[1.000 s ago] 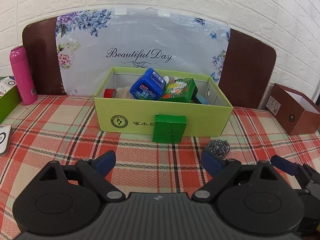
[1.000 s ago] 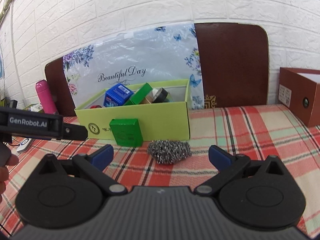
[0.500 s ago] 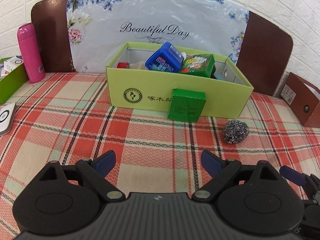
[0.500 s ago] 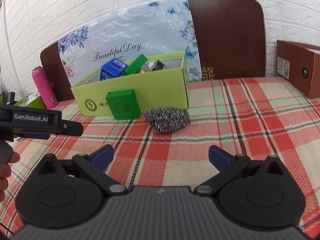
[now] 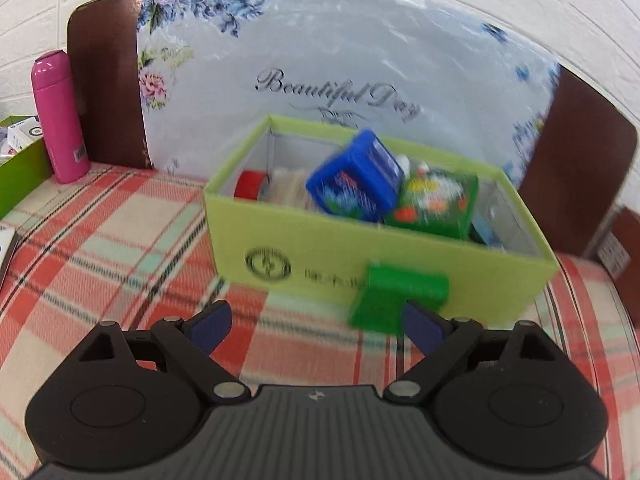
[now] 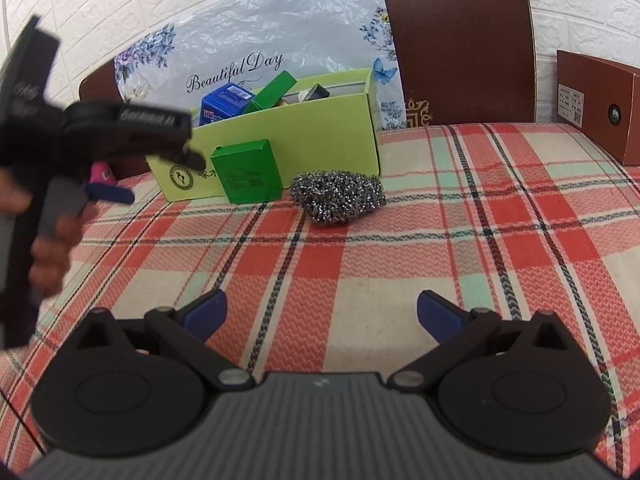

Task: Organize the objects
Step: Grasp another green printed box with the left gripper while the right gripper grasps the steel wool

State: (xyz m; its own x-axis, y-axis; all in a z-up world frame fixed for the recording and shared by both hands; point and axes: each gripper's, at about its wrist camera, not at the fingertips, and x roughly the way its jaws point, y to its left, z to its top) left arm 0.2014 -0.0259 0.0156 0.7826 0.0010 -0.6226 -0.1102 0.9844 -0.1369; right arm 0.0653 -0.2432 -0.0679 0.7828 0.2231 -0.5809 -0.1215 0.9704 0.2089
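Currently, the left gripper [image 5: 316,326] has its blue-tipped fingers [image 5: 210,322] spread wide with nothing between them, aimed at the light green box [image 5: 320,256]. A small green box [image 5: 394,294] leans against that box's front wall, just ahead of the gripper's right-side finger; the left wrist view is motion-blurred, so contact cannot be confirmed. The front wall carries a round dark logo and printed characters that cannot be read. Inside stand a tilted blue package [image 5: 356,178], a green package [image 5: 436,204] and a red roll [image 5: 249,185].

The right gripper [image 6: 322,312] is likewise open and empty, held low over the plaid bench cloth [image 6: 500,240]. A steel wool scourer [image 6: 338,196] lies on the cloth just beside the small green box [image 6: 250,176] and near the box's front corner.

Behind the box, a floral sheet [image 6: 256,56] reads "Beautiful Day". A pink bottle [image 5: 58,116] stands at far left. A brown box [image 6: 596,104] sits at far right with a small white label, illegible.
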